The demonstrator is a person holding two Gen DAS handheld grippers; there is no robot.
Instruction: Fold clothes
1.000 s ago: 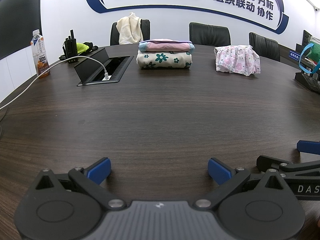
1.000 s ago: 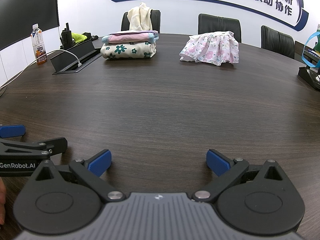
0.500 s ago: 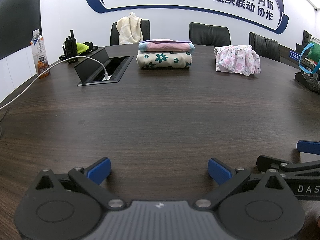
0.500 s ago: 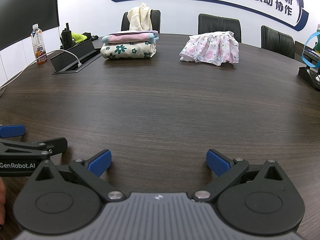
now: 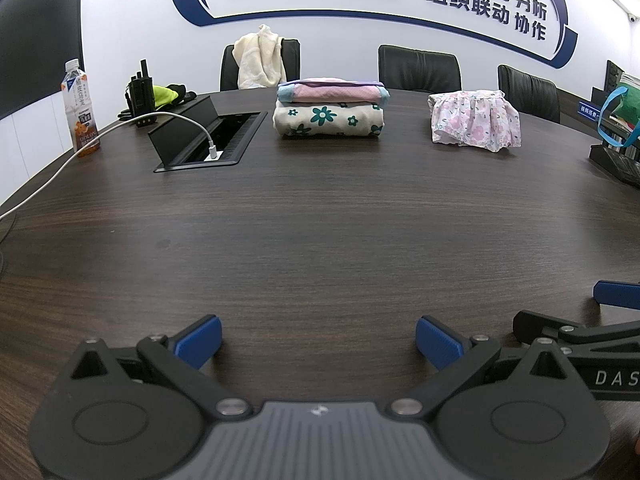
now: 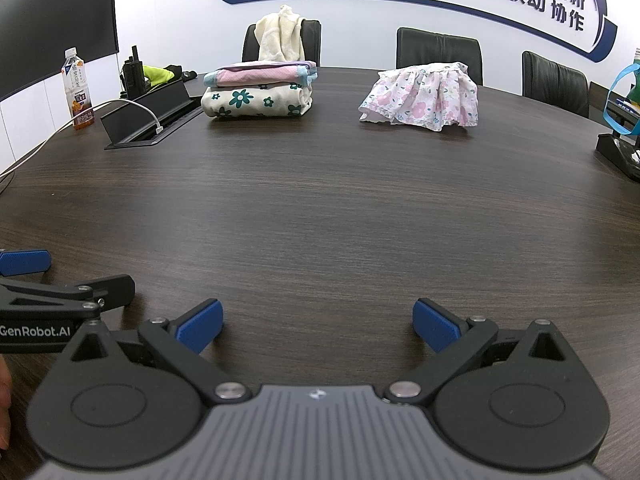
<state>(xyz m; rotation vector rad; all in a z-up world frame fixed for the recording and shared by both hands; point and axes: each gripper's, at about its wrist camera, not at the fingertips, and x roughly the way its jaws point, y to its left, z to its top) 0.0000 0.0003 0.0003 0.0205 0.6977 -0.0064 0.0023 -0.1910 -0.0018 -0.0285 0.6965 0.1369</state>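
both hand-held grippers, left (image 5: 318, 338) and right (image 6: 318, 326), gape empty over the desk (image 6: 320, 208); the crumpled floral dress (image 6: 424, 98) looks light, limp, best pinched at its shoulders.

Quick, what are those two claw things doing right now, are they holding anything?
Left gripper: open, fingers spread wide, holding nothing.
Right gripper: open, fingers spread wide, holding nothing.

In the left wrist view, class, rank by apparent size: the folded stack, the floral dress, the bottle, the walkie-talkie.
1. Folded stack, largest.
2. Floral dress, only slightly smaller; the two sit about equally far away, so this ranking is close.
3. Bottle.
4. Walkie-talkie, smallest; it stands farther back than the bottle, so that pair is unsure.
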